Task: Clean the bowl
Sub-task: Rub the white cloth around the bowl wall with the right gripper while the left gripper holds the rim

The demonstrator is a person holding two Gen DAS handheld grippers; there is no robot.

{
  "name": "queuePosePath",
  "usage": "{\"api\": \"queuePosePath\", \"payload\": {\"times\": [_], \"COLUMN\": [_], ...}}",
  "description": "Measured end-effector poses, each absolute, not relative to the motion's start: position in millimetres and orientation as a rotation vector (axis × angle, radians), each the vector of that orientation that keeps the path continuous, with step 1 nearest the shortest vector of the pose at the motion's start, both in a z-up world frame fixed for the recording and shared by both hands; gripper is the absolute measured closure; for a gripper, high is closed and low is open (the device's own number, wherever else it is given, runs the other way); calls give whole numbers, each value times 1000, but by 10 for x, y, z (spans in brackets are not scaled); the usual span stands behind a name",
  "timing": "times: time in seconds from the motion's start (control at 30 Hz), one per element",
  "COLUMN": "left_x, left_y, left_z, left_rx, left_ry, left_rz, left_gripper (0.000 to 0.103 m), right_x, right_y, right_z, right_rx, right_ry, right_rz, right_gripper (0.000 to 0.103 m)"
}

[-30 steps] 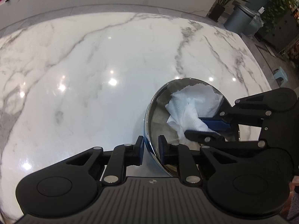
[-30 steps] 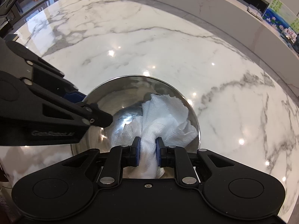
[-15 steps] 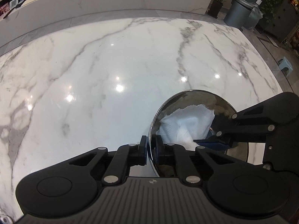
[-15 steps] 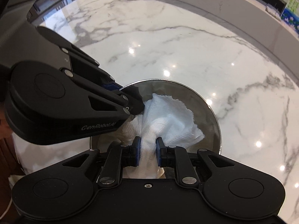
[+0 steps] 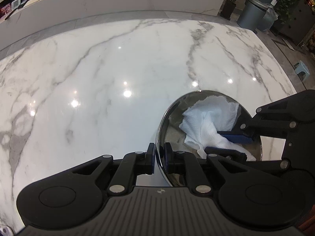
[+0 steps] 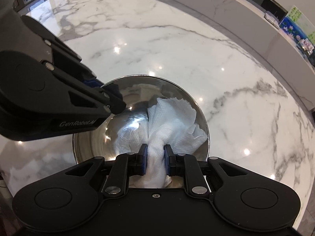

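- Bowl (image 5: 171,118), shiny steel, sits on the white marble surface (image 5: 98,78), at about 4 o'clock in the left wrist view.
- Left gripper (image 5: 158,158) straddles the bowl's near rim, one finger outside and one inside; its fingers are narrow and opening, with small gaps to the rim.
- Right gripper (image 6: 154,161) reaches into the bowl, fingers clamped on a bunched white paper towel (image 6: 173,116) lying against the bowl's 3 o'clock wall.
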State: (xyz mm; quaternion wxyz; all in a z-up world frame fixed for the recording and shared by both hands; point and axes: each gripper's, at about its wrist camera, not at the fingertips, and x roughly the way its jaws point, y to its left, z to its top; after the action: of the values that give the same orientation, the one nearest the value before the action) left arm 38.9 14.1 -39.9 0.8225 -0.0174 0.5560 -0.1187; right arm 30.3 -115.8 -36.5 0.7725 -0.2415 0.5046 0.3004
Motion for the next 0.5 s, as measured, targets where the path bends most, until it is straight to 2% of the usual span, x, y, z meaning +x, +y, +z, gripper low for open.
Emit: {"api": "queuePosePath", "payload": {"times": [0.5], "left_x": [360], "left_y": [117], "left_z": [-429], "left_rx": [-30], "left_ry": [1199], "left_rz": [-285], "left_gripper": [88], "right_x": [320], "right_y": [-1166], "right_z": [-355], "right_rx": [-489], "right_ry": [1104], "right_rz": [668], "right_gripper": [87]}}
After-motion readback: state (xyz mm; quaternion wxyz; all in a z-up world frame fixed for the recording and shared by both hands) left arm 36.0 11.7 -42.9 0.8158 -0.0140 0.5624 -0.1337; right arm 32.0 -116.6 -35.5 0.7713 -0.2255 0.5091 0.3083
